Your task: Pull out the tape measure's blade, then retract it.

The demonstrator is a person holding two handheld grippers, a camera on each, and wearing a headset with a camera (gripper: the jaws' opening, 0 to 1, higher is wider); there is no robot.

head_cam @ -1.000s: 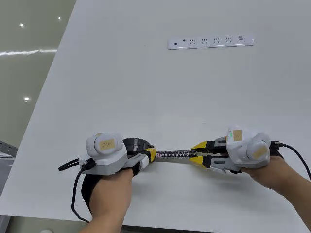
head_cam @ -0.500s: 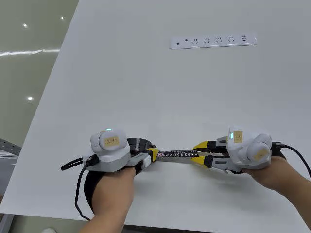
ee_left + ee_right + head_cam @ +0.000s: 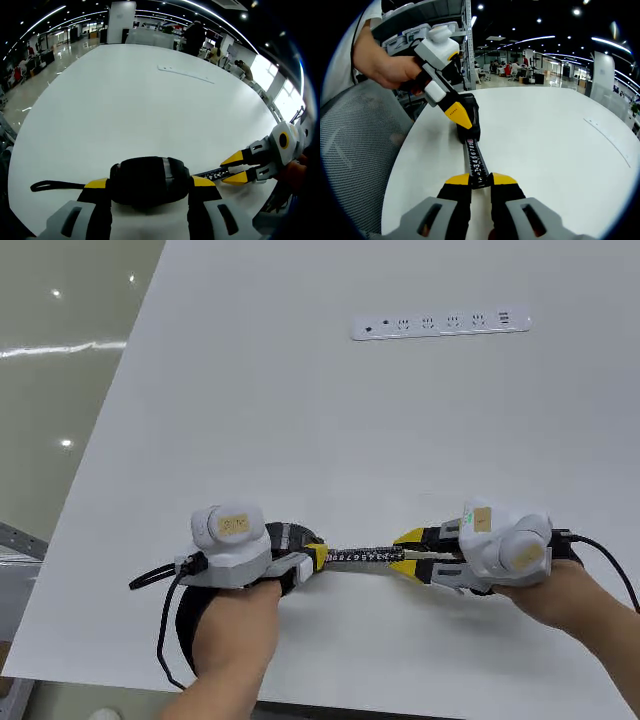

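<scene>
Blade part-way out, stretched between my two grippers.
The left gripper [image 3: 150, 184] has its jaws clamped around the black tape measure [image 3: 285, 537], which sits near the front edge of the white counter [image 3: 300, 390]. The right gripper [image 3: 480, 180] has its jaws pinched shut on the end of the blade [image 3: 365, 555]. I judge the pull-out only partly done. I'd draw the right hand straight along the blade's own line, level with the tape measure and gripping that firmly, so the blade neither twists nor slips free.

Black tape measure [image 3: 287, 539] on white table [image 3: 300, 390], numbered blade [image 3: 365, 556] partly extended
</scene>
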